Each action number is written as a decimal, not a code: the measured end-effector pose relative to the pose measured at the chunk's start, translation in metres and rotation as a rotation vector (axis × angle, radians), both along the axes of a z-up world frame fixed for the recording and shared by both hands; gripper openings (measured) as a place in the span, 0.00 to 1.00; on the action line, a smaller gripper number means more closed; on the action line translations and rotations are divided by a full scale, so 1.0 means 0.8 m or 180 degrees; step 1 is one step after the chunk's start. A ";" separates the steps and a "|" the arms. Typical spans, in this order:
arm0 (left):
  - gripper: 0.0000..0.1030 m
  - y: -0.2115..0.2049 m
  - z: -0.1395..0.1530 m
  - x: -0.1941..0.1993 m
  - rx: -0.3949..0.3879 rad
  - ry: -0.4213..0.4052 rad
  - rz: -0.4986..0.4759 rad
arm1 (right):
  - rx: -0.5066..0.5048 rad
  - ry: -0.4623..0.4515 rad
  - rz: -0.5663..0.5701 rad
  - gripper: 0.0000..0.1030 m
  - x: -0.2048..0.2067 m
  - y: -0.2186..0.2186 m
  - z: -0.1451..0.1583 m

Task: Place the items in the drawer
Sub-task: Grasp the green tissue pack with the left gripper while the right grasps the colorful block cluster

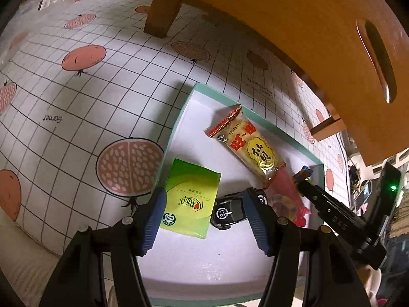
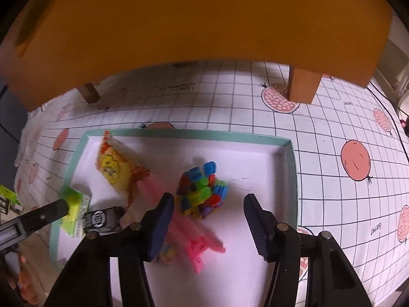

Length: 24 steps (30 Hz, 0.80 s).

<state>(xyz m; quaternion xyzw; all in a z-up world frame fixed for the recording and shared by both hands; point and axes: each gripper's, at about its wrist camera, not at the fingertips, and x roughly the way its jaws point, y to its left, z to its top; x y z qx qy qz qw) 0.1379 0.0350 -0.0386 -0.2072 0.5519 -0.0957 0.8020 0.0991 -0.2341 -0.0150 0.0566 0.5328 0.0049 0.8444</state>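
Observation:
A teal-rimmed white tray (image 1: 179,117) (image 2: 291,168) holds the items. In the left wrist view my left gripper (image 1: 204,199) hangs open just above a green packet (image 1: 191,199) and a black toy car (image 1: 230,211). A yellow rice-cracker pack (image 1: 253,148) and a pink candy bag (image 1: 288,199) lie beyond them. In the right wrist view my right gripper (image 2: 208,199) is open, and a clump of colourful plastic blocks (image 2: 202,192) sits between and just ahead of its fingers, untouched. The pink candy bag (image 2: 194,240) lies under its left finger. The wooden drawer front (image 1: 319,38) with a slot handle (image 1: 378,61) looms above, shut.
The wooden drawer unit (image 2: 179,25) stands on short legs (image 1: 161,10) (image 2: 304,84) on a grid tablecloth with pomegranate prints (image 1: 76,89). The right gripper's black fingers (image 1: 322,202) reach into the tray from the right. The table edge runs at the lower left.

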 end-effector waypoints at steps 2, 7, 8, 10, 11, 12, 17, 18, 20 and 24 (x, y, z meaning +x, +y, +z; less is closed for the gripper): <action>0.61 -0.001 0.000 0.000 0.0009 0.0002 -0.0005 | 0.0042 0.0010 -0.0026 0.57 0.004 -0.002 -0.003; 0.61 0.002 0.001 0.000 -0.0024 0.0013 0.0022 | 0.0094 0.0082 -0.0030 0.38 0.010 0.002 -0.009; 0.61 0.003 0.000 0.000 -0.0045 0.0018 0.0034 | 0.0091 0.0072 -0.0029 0.38 0.008 0.003 -0.009; 0.61 0.002 0.001 0.000 -0.0020 0.0019 0.0017 | 0.0101 0.0072 -0.0029 0.38 0.005 0.002 -0.008; 0.61 0.000 0.000 0.000 0.0008 0.0019 0.0000 | 0.0116 0.0083 -0.0042 0.38 0.004 0.000 -0.008; 0.61 -0.002 0.000 0.000 0.0040 0.0025 -0.0022 | 0.0134 0.0098 -0.0063 0.38 0.003 -0.002 -0.008; 0.61 -0.001 -0.001 0.000 -0.0137 0.0046 -0.0040 | 0.0262 0.0147 -0.0188 0.38 -0.012 -0.012 -0.004; 0.61 -0.001 -0.002 -0.001 -0.0145 0.0044 -0.0038 | 0.0283 0.0152 -0.0198 0.38 -0.014 -0.013 -0.003; 0.61 -0.002 -0.002 -0.001 -0.0162 0.0040 -0.0049 | 0.0317 0.0156 -0.0211 0.38 -0.019 -0.015 -0.001; 0.58 -0.006 -0.006 0.006 -0.0053 0.0064 -0.0037 | 0.0346 0.0147 -0.0233 0.38 -0.026 -0.016 0.003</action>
